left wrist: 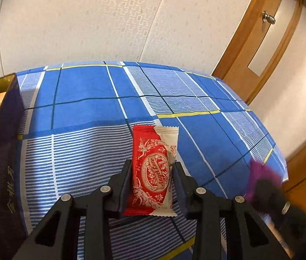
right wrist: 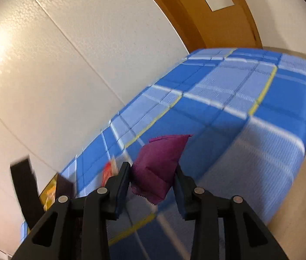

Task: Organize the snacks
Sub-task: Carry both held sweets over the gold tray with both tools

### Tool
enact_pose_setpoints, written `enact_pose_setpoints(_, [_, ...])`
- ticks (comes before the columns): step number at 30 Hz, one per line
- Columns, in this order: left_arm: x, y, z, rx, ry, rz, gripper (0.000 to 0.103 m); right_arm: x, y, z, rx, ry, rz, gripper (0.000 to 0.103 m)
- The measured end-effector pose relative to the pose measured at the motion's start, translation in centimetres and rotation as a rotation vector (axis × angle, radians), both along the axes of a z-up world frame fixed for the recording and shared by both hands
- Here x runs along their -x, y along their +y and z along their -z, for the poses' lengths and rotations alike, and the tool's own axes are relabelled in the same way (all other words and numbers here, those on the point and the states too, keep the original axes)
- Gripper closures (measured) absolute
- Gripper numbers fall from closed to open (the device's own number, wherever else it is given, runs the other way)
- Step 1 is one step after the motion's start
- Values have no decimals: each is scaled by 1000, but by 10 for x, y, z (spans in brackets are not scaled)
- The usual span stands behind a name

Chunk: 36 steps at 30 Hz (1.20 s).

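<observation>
Both tools pinch snacks, left tool [left wrist: 150, 169] a red packet [left wrist: 152, 171], right tool [right wrist: 153, 171] a purple packet [right wrist: 159, 164]; neither is yet in the box [left wrist: 3, 151] at the left tool's left.

A room in a home, by the look of it. Ahead of the left claw [left wrist: 150, 166] a blue checked cloth [left wrist: 83, 91] with white and yellow stripes covers the desk. Beyond it stands a wall of pale embossed wallpaper [left wrist: 114, 17]. To the claw's right is a wooden door [left wrist: 261, 49] with a metal knob [left wrist: 268, 18] in a wooden frame.
</observation>
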<state>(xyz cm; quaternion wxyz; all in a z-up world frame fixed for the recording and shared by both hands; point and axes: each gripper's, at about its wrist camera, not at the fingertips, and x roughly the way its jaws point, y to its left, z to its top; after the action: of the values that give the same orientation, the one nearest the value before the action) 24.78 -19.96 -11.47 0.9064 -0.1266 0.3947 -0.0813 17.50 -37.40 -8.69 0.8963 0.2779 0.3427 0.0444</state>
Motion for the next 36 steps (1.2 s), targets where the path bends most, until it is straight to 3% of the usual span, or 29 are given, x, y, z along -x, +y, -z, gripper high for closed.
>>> enact_pose_setpoints(5, [4, 2, -1, -9, -1, -8, 65, -5, 4, -5, 101, -8, -22, 65])
enact_pose_setpoints(10, [4, -3, 0, -63, -2, -10, 67, -12, -11, 11, 85, 47, 5, 65])
enact_pose_setpoints(14, [0, -6, 5, -119, -17, 49, 67, -6, -24, 15, 57, 53, 8, 65])
enact_pose_setpoints(18, [-9, 17, -5, 15, 43, 25, 68, -5, -26, 17, 28, 47, 8, 65])
enact_pose_setpoints(21, [6, 27, -11, 97, 49, 21, 68, -5, -24, 18, 15, 48, -1, 65])
enact_pose_setpoints(27, [37, 38, -33, 134, -16, 66, 68, -6, -12, 16, 43, 33, -35, 65])
enact_pose_setpoints(36, [71, 86, -61, 188, -55, 30, 68, -3, -7, 16, 32, 18, -64, 65])
